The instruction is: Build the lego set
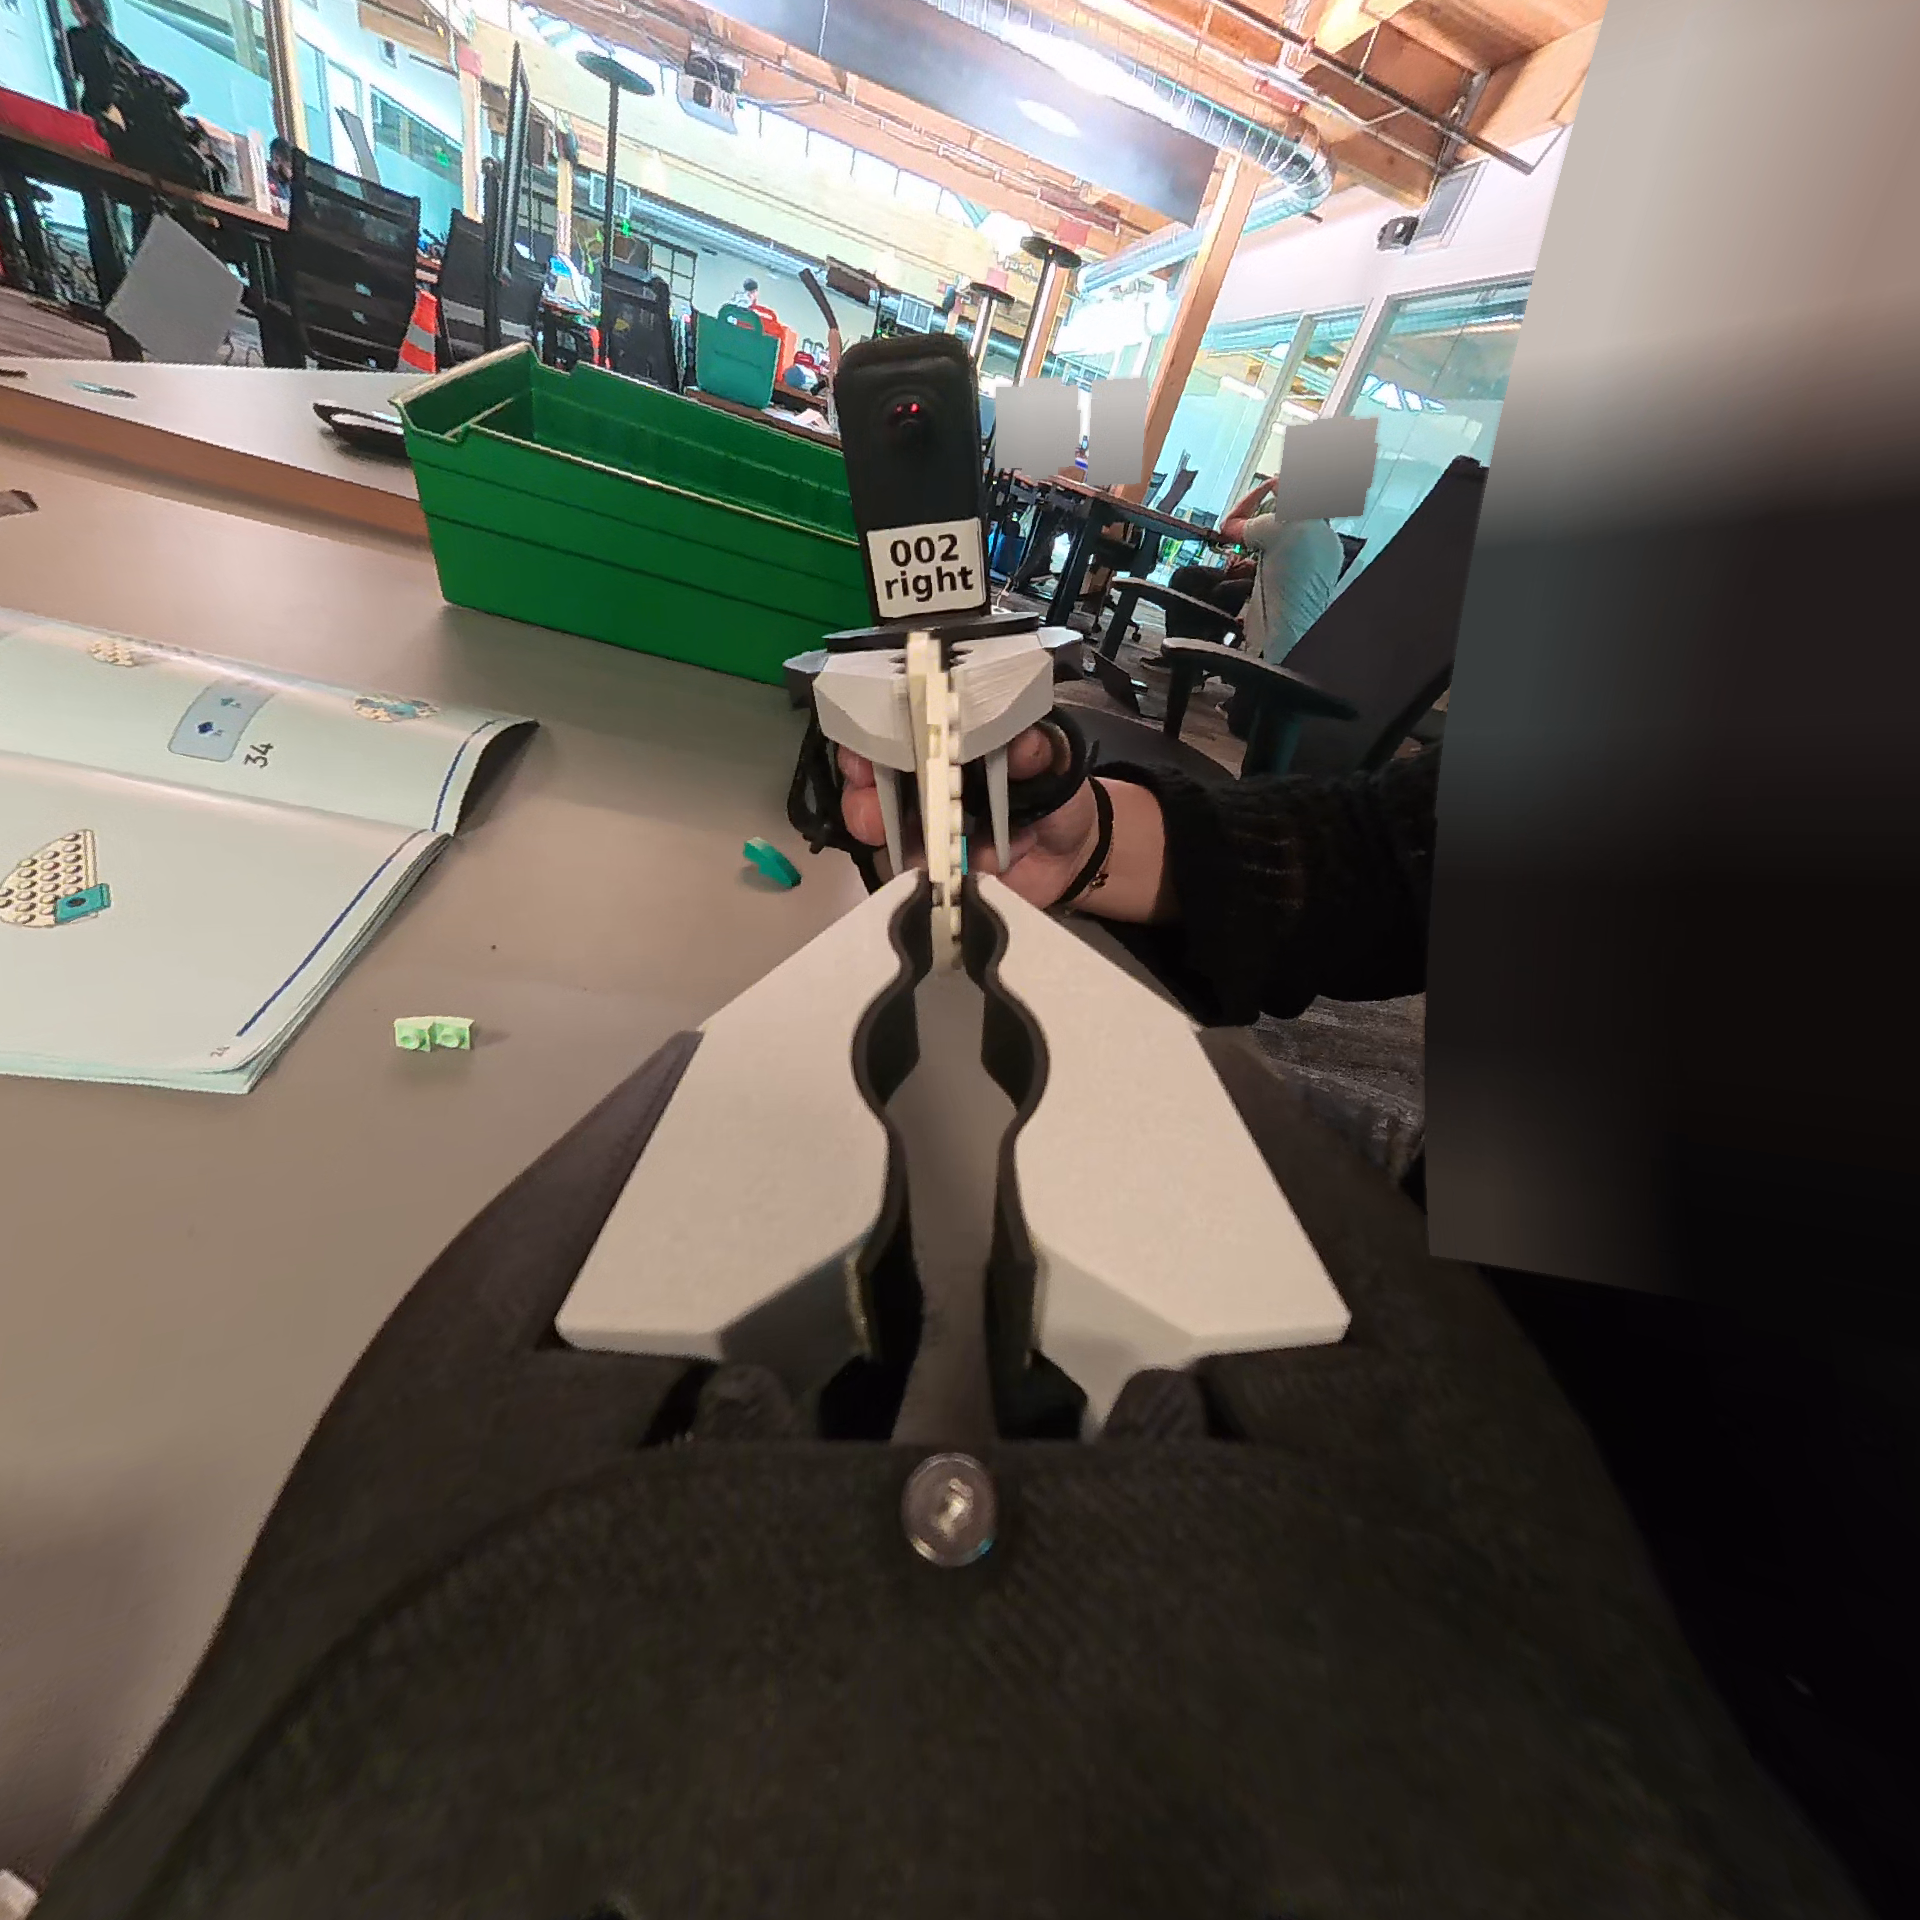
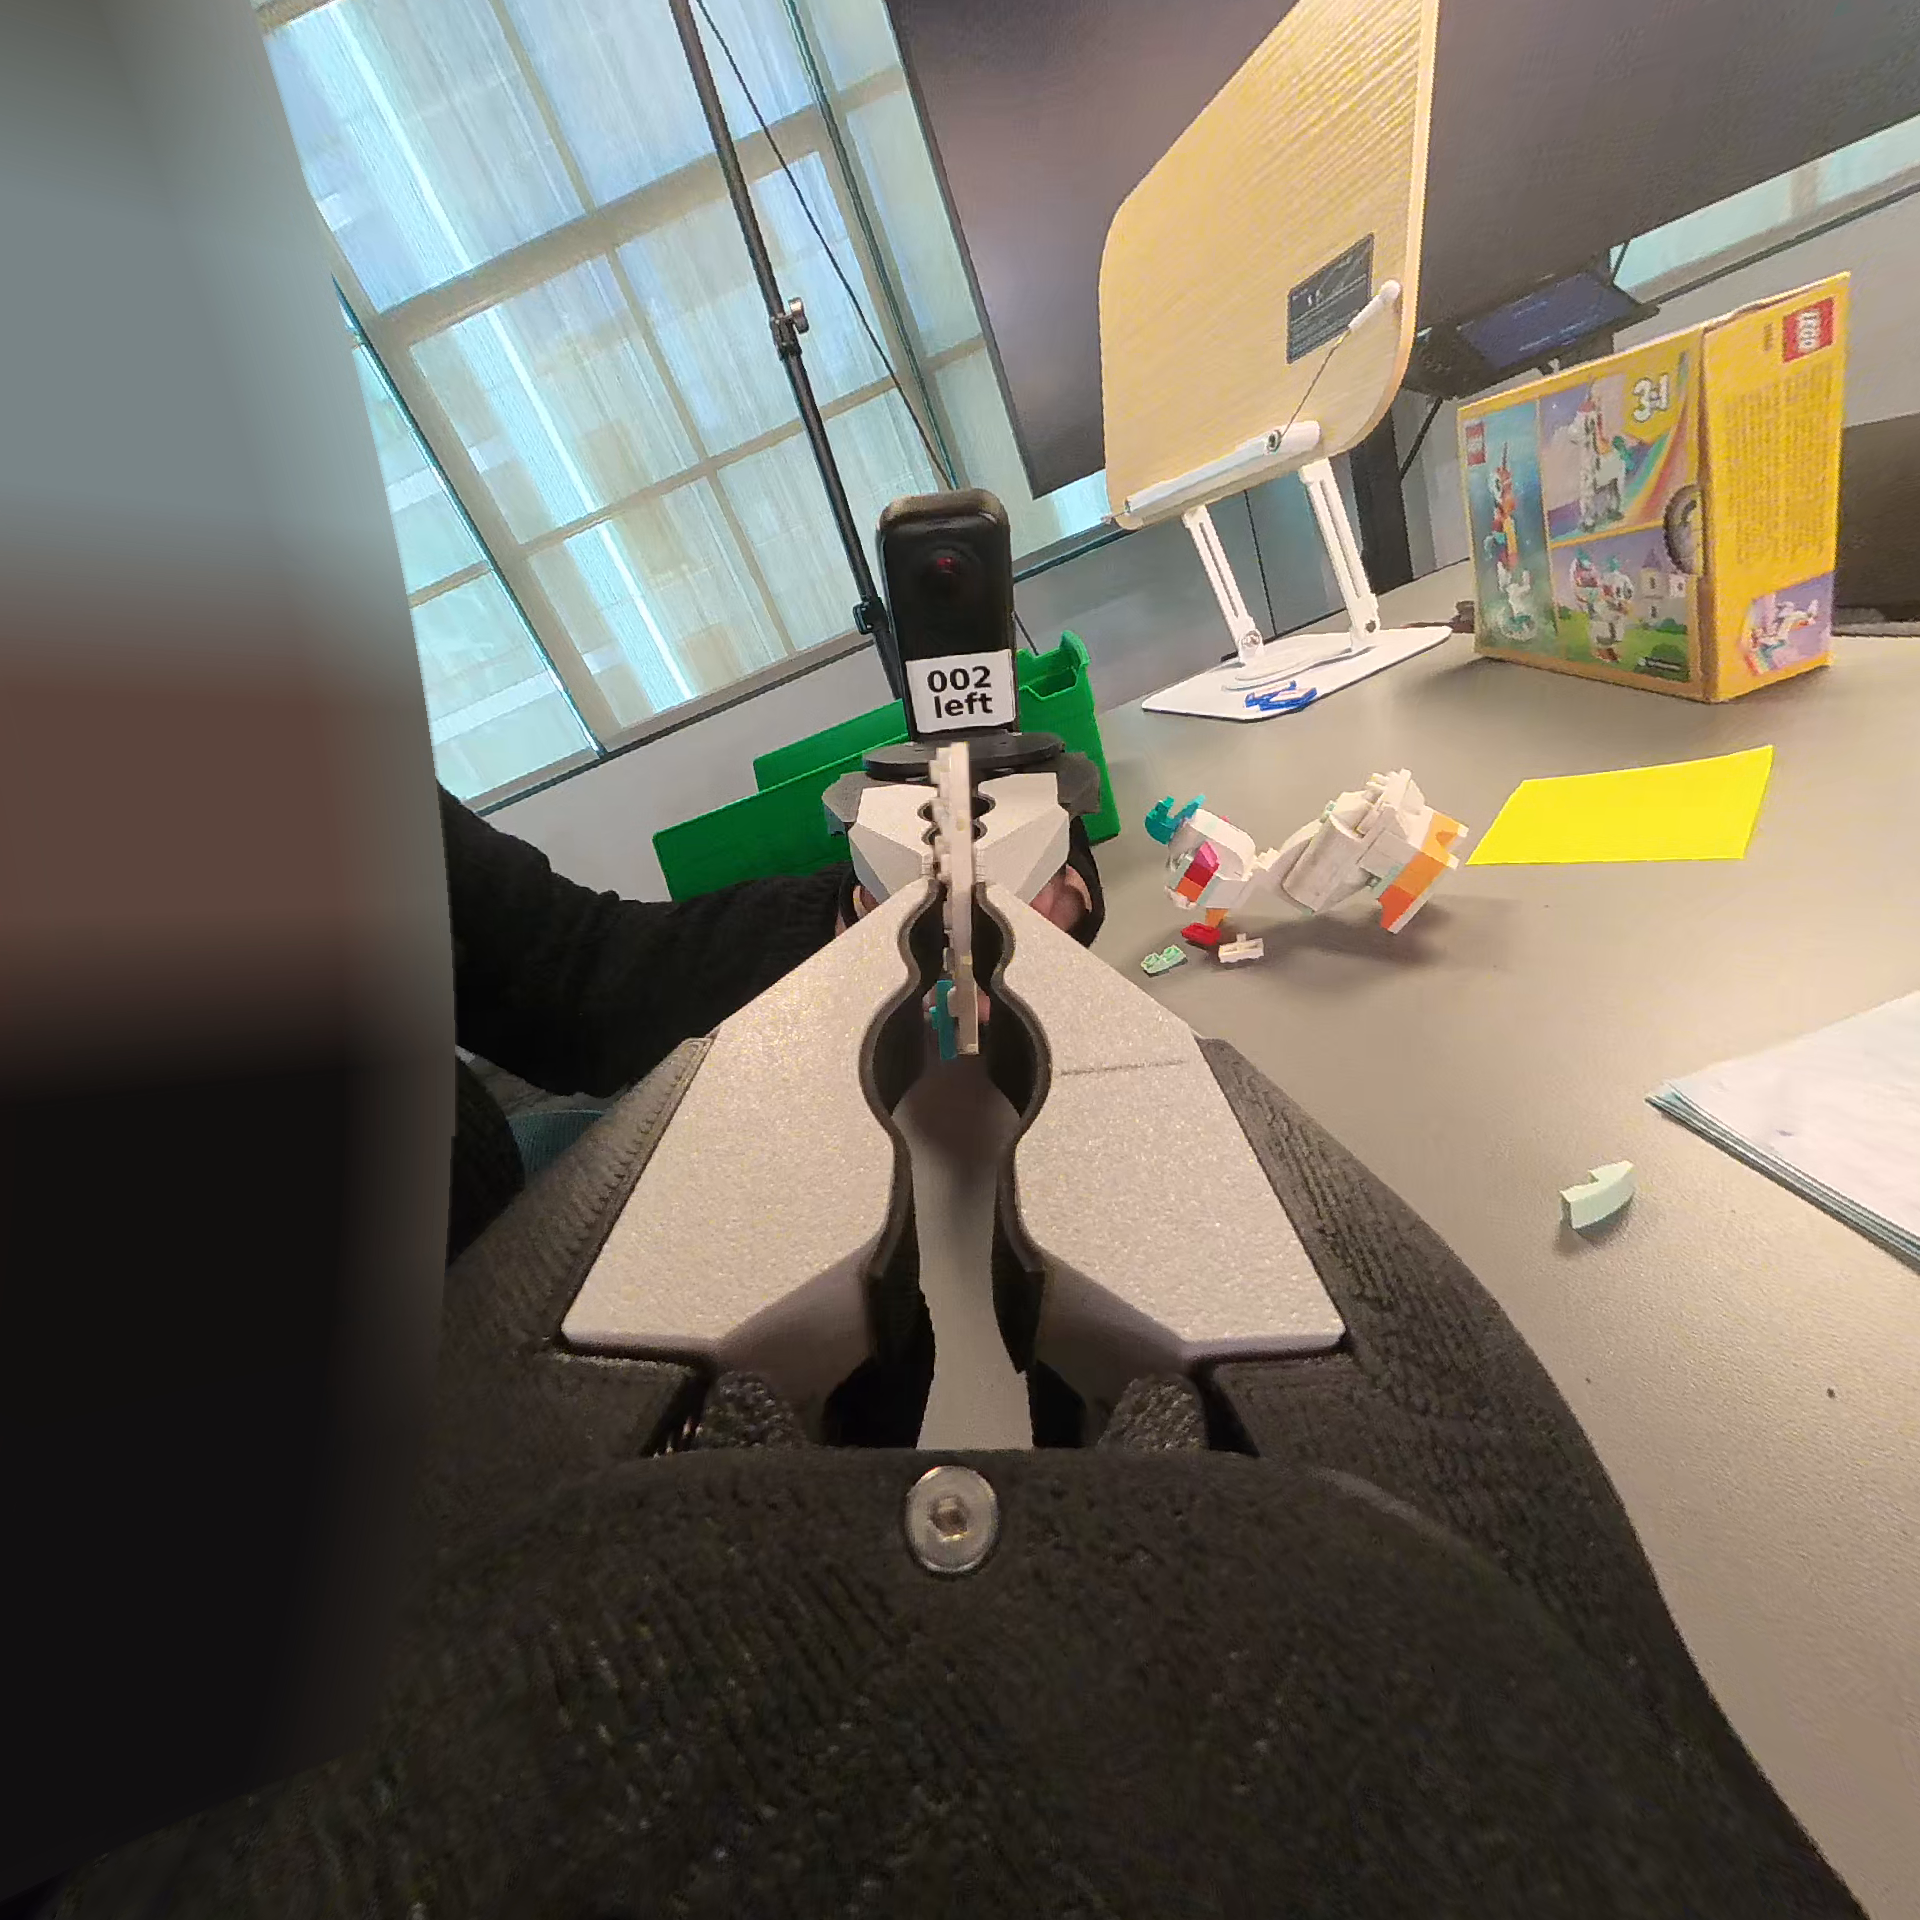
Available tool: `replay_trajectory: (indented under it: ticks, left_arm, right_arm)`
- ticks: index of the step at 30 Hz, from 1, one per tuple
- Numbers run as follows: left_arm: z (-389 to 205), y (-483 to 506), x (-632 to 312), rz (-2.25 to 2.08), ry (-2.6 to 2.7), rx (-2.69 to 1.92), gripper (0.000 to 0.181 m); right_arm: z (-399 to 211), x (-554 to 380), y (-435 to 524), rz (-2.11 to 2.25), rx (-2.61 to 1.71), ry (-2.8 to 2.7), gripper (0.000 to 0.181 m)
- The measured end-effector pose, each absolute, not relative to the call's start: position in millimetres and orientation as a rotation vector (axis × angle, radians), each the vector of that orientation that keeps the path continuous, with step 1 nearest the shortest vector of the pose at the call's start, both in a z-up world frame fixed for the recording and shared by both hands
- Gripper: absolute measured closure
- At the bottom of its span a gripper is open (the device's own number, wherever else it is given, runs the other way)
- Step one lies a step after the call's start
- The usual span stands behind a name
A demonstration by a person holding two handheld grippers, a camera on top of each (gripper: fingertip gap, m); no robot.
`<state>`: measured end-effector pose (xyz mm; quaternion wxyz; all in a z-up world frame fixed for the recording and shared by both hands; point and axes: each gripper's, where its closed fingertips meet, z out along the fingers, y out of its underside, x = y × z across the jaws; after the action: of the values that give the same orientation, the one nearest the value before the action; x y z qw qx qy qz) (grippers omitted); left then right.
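A long white studded plate [image 1: 933, 769] is held edge-on in the air between my two grippers, which face each other. My left gripper [image 1: 951, 883] is shut on its near end. In the right wrist view my right gripper [image 2: 951, 891] is shut on the other end of the plate [image 2: 954, 831]. A small teal piece [image 2: 945, 1023] is stuck to the plate, inside the right fingers' hollow. A partly built white, orange and pink animal model [image 2: 1320, 852] lies on the table to the right.
An open instruction booklet [image 1: 208, 831], a teal piece [image 1: 772, 862] and light green pieces [image 1: 436, 1034] lie on the grey table. A green bin [image 1: 623, 520] stands behind. The set's box [image 2: 1652, 520], a yellow sheet [image 2: 1631, 805], a mint curved piece [image 2: 1598, 1195] and a board stand [image 2: 1257, 260] are on the right. Only a small space, under 4 cm, lies between the two pairs of fingers. Left tips and right tips are each some 15 cm from the mint curved piece [image 2: 1598, 1195].
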<state>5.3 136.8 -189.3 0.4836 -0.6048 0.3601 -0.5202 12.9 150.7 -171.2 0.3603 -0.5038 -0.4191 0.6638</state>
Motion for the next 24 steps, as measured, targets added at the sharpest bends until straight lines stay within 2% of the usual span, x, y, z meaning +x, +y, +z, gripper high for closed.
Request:
replay_trajectory:
  ticks: [24]
  left_arm:
    - [-192, 135, 8, -1.218, 0.921, -1.468, 0.177]
  right_arm:
    - [-183, 5, 141, 1.636, -1.328, -1.182, 0.177]
